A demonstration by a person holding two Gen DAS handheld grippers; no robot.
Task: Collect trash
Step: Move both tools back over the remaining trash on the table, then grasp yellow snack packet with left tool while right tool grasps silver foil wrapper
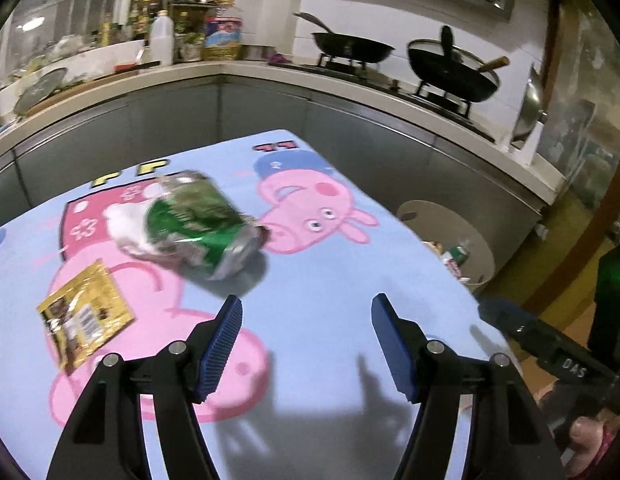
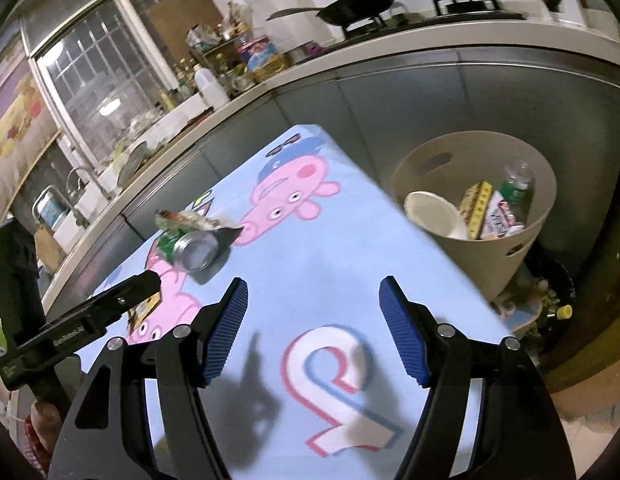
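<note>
On the light-blue cartoon-pig tablecloth: one crushed green metal can, one crumpled clear-and-white plastic wrapper touching the can, one flat yellow foil sachet near the can, apart from it. One beige round plastic bin off the cloth's far-right edge, holding a white paper cup, a green-capped bottle and packets. Left gripper spread, empty; can just beyond its left finger. Right gripper spread, empty; can beyond, left of it.
</note>
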